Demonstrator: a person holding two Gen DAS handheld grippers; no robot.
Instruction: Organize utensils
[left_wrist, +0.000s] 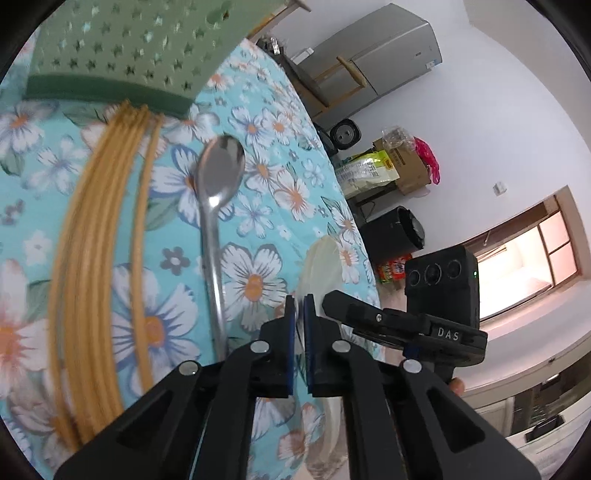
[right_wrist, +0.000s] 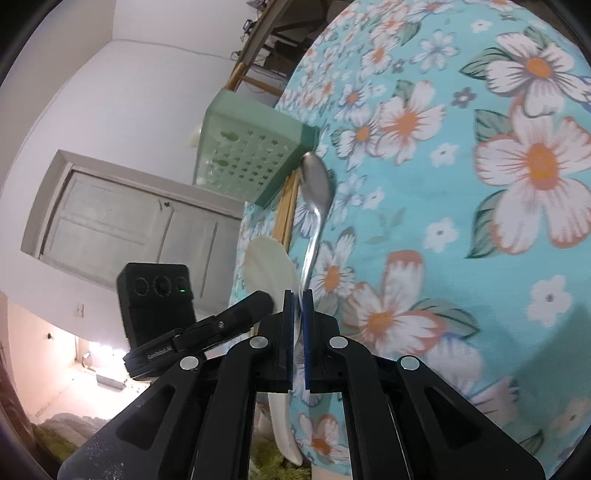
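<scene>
I have the right gripper (right_wrist: 298, 297) clamped on the handle of the metal spoon (right_wrist: 317, 184), whose bowl reaches out ahead of the jaws toward the green perforated utensil basket (right_wrist: 243, 155). The bowl sits just short of the basket's dark green base corner, not inside it, so by my reading this spoon is mid-transfer and not yet stowed.

My left gripper (left_wrist: 299, 302) has its jaws pressed together with nothing visible between them. In the left wrist view the same spoon (left_wrist: 218, 192) runs up just left of those jaws, and further left lies a bundle of wooden chopsticks (left_wrist: 99, 236) on the floral tablecloth (left_wrist: 258, 229), their far ends touching the basket (left_wrist: 122, 48).

A pale plastic ladle or spoon (right_wrist: 269, 266) lies close below the left jaws at the table edge. I cannot see inside the basket, so whether anything is sorted is unclear. I judge the spoon, chopsticks and pale utensil all remain to be put away
</scene>
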